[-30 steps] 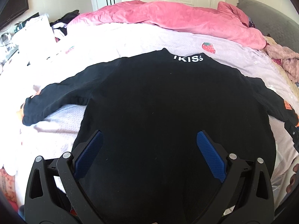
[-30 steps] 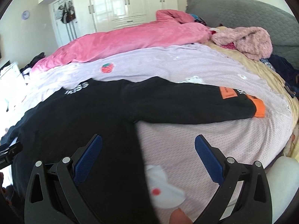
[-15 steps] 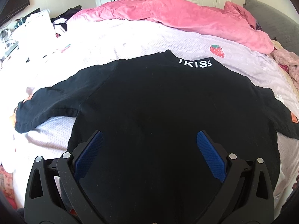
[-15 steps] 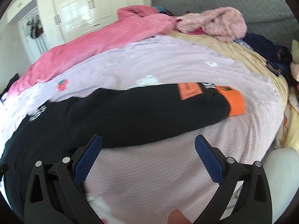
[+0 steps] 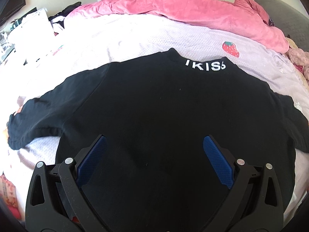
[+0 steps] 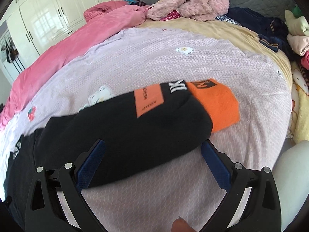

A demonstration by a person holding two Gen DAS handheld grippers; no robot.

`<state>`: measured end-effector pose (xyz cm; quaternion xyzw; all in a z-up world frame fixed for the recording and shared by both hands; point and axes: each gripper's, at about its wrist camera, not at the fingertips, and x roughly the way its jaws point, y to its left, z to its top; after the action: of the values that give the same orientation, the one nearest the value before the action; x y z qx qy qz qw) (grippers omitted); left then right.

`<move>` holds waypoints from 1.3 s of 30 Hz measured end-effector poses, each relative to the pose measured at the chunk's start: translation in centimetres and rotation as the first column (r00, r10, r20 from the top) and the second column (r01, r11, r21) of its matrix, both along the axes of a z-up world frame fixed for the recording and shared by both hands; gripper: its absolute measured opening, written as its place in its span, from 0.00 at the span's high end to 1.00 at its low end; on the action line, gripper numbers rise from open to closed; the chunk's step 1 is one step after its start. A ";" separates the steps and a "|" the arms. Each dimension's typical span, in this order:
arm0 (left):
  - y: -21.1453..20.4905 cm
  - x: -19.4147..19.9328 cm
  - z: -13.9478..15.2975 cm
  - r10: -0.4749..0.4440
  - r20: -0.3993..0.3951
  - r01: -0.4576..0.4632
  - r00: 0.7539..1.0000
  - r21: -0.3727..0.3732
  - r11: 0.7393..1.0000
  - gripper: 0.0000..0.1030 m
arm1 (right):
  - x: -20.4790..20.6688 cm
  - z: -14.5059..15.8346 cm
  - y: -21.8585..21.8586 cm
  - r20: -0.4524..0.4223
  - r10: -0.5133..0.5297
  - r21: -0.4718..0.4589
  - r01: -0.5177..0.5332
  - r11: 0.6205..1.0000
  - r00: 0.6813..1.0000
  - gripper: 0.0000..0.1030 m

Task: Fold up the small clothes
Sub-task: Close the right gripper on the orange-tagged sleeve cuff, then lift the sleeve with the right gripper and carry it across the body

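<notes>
1. Black top point(image 5: 164, 119) spread flat, back side up, on the lilac sheet point(image 5: 154, 38) of the bed; collar with white letters at the far edge, hem toward the camera. Laid open like this probably so that both sleeves can be reached and folded inward.
2. Left gripper point(image 5: 154, 154) over the lower middle of the body, jaws wide apart, blue pads point(image 5: 92, 158) on either side with only cloth between. Nothing clamped. Placed there, it seems, to hold or steady the body while the other side works; contact with the cloth not possible to tell.
3. Left sleeve point(image 5: 38, 123) stretched out to the side, its end near the sheet's edge, not folded yet.
4. Right gripper point(image 6: 152, 160) above the right sleeve point(image 6: 135, 119), jaws also fully apart, one pad over the black cloth, the other over bare sheet. Nothing gripped.
5. Orange cuff point(image 6: 216, 104) at the sleeve's far end, beyond the fingertips. Sleeve somewhat blurred in this view.
6. Judged stage: very early, no fold made. Next step likely to need closing on the sleeve near the cuff and bringing it across the body.
7. Risk: thick cloth bunching instead of lying flat.
8. Pink duvet point(image 5: 183, 9) and fluffy pink garment point(image 6: 193, 2) far from the work, not in the way.
</notes>
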<state>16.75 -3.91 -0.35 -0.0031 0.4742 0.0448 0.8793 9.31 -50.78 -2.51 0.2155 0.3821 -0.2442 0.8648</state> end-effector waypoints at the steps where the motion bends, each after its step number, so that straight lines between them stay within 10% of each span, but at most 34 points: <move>1: -0.1 0.4 0.0 -0.001 0.000 0.001 1.000 0.001 1.000 0.09 | 0.3 -0.1 -0.6 0.003 -0.005 0.017 0.005 1.000 1.000 0.04; 11: -1.3 3.0 -0.1 -0.021 0.026 0.021 0.999 0.000 1.000 0.09 | 1.3 -0.2 -4.2 0.094 -0.060 0.075 0.053 0.996 0.994 0.06; 21: -0.1 5.7 -1.4 0.009 0.025 -0.009 1.000 -0.031 0.999 0.09 | 0.9 1.0 -4.3 0.216 -0.014 0.079 -0.003 0.997 0.976 0.80; 39: 4.0 2.7 -1.2 0.058 0.073 -0.050 0.996 -0.108 0.993 0.09 | 5.3 7.1 13.2 0.351 0.429 0.003 -0.459 0.888 0.832 0.83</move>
<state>19.42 0.08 -1.60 -0.0643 0.4418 0.0430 0.8938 14.62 -37.55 4.59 0.1974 0.2764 0.0214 0.9403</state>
